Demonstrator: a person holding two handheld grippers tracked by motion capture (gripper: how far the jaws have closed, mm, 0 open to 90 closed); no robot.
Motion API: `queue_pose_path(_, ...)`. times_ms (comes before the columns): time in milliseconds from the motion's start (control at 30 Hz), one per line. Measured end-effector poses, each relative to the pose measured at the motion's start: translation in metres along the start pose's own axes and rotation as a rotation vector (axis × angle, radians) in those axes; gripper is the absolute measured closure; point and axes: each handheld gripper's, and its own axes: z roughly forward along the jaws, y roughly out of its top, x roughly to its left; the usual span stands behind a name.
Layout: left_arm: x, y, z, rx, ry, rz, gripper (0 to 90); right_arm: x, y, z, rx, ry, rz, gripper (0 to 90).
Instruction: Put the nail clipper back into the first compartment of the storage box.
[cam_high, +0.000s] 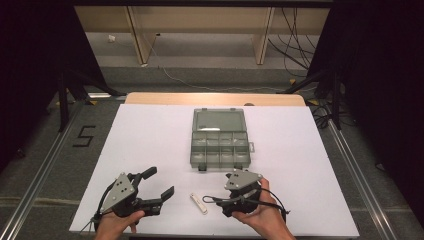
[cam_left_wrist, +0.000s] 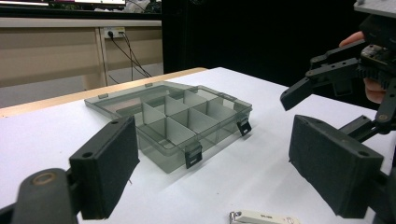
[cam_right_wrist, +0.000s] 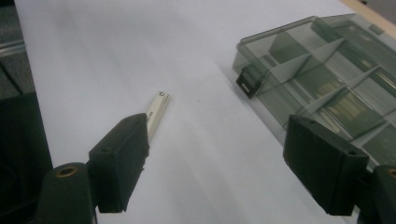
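A clear grey compartment box (cam_high: 220, 145) lies open at the table's middle, its lid flat behind it and its compartments (cam_left_wrist: 187, 119) empty. A small white oblong piece (cam_high: 198, 203) rests on the white sheet near the front edge, between my two grippers. My left gripper (cam_high: 160, 182) stands open to the left of it, jaws wide with nothing between them (cam_left_wrist: 215, 158). My right gripper (cam_high: 225, 195), held in a hand, is open and empty just right of the piece. In the right gripper view (cam_right_wrist: 215, 168) the piece (cam_right_wrist: 158, 109) lies ahead, partly behind the left jaw, with the box (cam_right_wrist: 327, 65) at the right.
The white sheet (cam_high: 150, 135) covers the table, with a wooden edge (cam_high: 215, 98) showing at the back. The right gripper (cam_left_wrist: 303, 81) appears at the upper right of the left gripper view. Beyond the table are floor, cables and desk legs; dark stands flank both sides.
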Motion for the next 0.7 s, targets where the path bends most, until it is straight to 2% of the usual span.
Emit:
queue_pose_path(100,0.000,0.000,0.000,0.003,0.001,0.002,15.5,0.000,0.005,0.006,0.020,0.018,-0.017,24.5)
queue_pose_path(133,0.000,0.000,0.000,0.002,0.001,0.003,15.5,0.000,0.010,0.014,0.043,0.024,-0.026,24.7)
queue_pose_path(167,0.000,0.000,0.000,0.002,0.001,0.003,15.5,0.000,0.010,0.014,0.043,0.024,-0.026,24.7)
queue_pose_path(233,0.000,0.000,0.000,-0.001,-0.001,0.002,15.5,0.001,0.017,0.021,0.077,0.047,-0.036,25.9)
queue_pose_path(300,0.001,0.000,0.000,-0.008,-0.007,0.003,15.5,0.002,0.021,0.027,0.100,0.051,-0.043,26.1)
queue_pose_path(400,0.001,0.000,-0.001,0.001,0.001,0.004,15.5,0.001,0.024,0.034,0.137,0.069,-0.012,26.0)
queue_pose_path(533,0.000,0.000,0.000,0.002,0.000,0.004,15.5,0.001,0.028,0.044,0.172,0.084,-0.018,26.0)
queue_pose_path(633,0.000,0.000,0.000,-0.002,0.000,0.001,15.5,0.003,0.031,0.049,0.192,0.092,-0.031,26.1)
queue_pose_path(667,0.001,0.000,0.000,-0.007,-0.006,0.004,15.5,0.005,0.033,0.055,0.214,0.109,-0.057,26.1)
queue_pose_path(700,0.001,0.001,-0.001,0.000,0.000,0.005,15.5,0.006,0.034,0.057,0.220,0.108,-0.062,26.1)
